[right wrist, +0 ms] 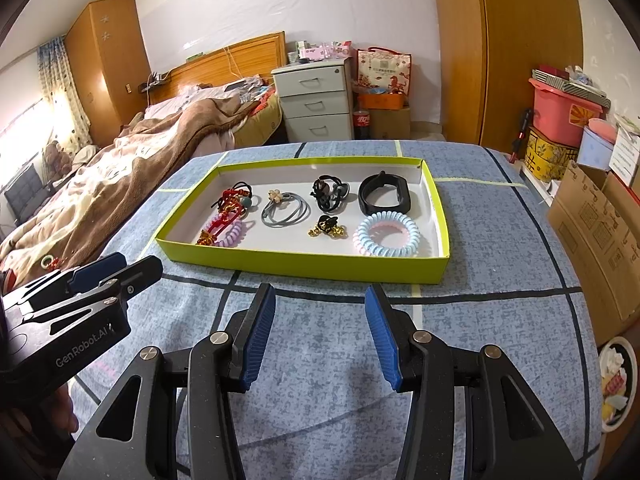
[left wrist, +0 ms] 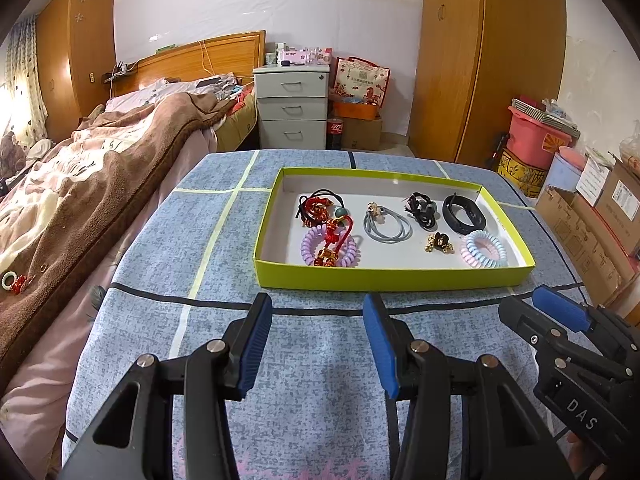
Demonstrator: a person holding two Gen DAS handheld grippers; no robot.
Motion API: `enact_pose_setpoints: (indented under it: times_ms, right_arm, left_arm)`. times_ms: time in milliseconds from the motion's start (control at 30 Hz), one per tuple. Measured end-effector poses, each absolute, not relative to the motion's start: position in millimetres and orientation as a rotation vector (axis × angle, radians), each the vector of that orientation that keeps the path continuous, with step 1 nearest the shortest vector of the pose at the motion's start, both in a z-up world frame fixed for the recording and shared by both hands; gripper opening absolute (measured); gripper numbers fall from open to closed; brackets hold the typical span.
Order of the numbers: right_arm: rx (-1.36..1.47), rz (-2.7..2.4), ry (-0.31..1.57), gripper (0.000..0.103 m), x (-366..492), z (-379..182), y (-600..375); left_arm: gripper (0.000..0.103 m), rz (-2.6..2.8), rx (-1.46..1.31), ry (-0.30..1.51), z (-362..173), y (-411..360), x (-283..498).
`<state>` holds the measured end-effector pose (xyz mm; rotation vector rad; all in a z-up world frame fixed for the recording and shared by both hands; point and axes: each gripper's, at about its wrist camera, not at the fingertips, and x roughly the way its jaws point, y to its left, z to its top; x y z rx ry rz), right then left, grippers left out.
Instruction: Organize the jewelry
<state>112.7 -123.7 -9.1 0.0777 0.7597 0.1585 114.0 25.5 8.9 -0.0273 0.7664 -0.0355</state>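
Observation:
A shallow yellow-green box (left wrist: 392,279) (right wrist: 304,266) lies on the blue patterned cloth and holds the jewelry. Inside are a red knotted charm (left wrist: 334,236), a purple coil band (left wrist: 310,246) (right wrist: 234,236), a grey hair tie (left wrist: 386,224) (right wrist: 286,210), black ties (left wrist: 420,208) (right wrist: 330,194), a black wristband (left wrist: 464,214) (right wrist: 384,196), a gold-and-black brooch (left wrist: 439,242) (right wrist: 328,228) and a blue-pink coil band (left wrist: 483,254) (right wrist: 386,239). My left gripper (left wrist: 318,346) and right gripper (right wrist: 320,340) both hover open before the box's near wall, with nothing between the blue pads.
A bed with a brown blanket (left wrist: 100,184) lies to the left, with a small green ring and red charm (left wrist: 14,282) on it. A grey drawer unit (left wrist: 291,108) stands behind. Cardboard boxes (right wrist: 600,232) and a pink bin (left wrist: 536,140) crowd the right side.

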Motion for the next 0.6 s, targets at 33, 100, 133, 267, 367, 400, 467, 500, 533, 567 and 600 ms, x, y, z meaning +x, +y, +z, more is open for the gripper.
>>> enact_pose_setpoints:
  times_ms: [33, 100, 133, 267, 367, 400, 467, 500, 533, 567, 600]
  right_arm:
    - [0.077, 0.158, 0.759, 0.048, 112.7, -9.1, -123.6]
    - [0.075, 0.158, 0.761, 0.048, 112.8, -9.3, -123.7]
    - [0.074, 0.159, 0.76, 0.048, 112.7, -9.4, -123.7]
    - [0.074, 0.159, 0.763, 0.048, 112.9, -9.6, -123.3]
    - [0.071, 0.162, 0.764, 0.048, 112.9, -10.2, -122.4]
    - [0.07, 0.163, 0.765, 0.048, 113.1, -10.4, -121.8]
    - [0.071, 0.163, 0.765, 0.048, 113.2, -10.6, -122.3]
    - [0.072, 0.162, 0.765, 0.048, 113.2, -10.2, -121.8]
    - [0.072, 0.162, 0.765, 0.048, 113.4, -10.4, -121.7]
    - [0.071, 0.161, 0.764, 0.048, 113.3, -10.5, -121.7]
    - [0.072, 0.16, 0.765, 0.048, 113.6, -10.7, -121.6]
  left_arm:
    - [0.049, -0.036, -0.027, 0.765, 8.9, 25.6, 114.0]
    - [0.049, -0.035, -0.026, 0.769, 8.3, 25.8, 114.3]
    - [0.049, -0.035, -0.027, 0.77, 8.0, 26.0, 114.5]
    - [0.049, -0.031, -0.029, 0.773, 6.9, 26.7, 114.5]
    - [0.049, -0.031, -0.025, 0.772, 7.0, 26.5, 114.7]
    - [0.049, -0.031, -0.029, 0.773, 7.0, 26.5, 114.4]
    - [0.049, -0.032, -0.03, 0.775, 6.9, 26.8, 114.8]
    - [0.049, -0.029, -0.029, 0.775, 6.4, 26.6, 114.8]
    - [0.049, -0.029, -0.026, 0.774, 6.4, 26.5, 114.6]
    - [0.049, -0.03, -0.026, 0.774, 6.1, 26.3, 114.7]
    - [0.049, -0.03, -0.027, 0.774, 6.1, 26.3, 114.7]
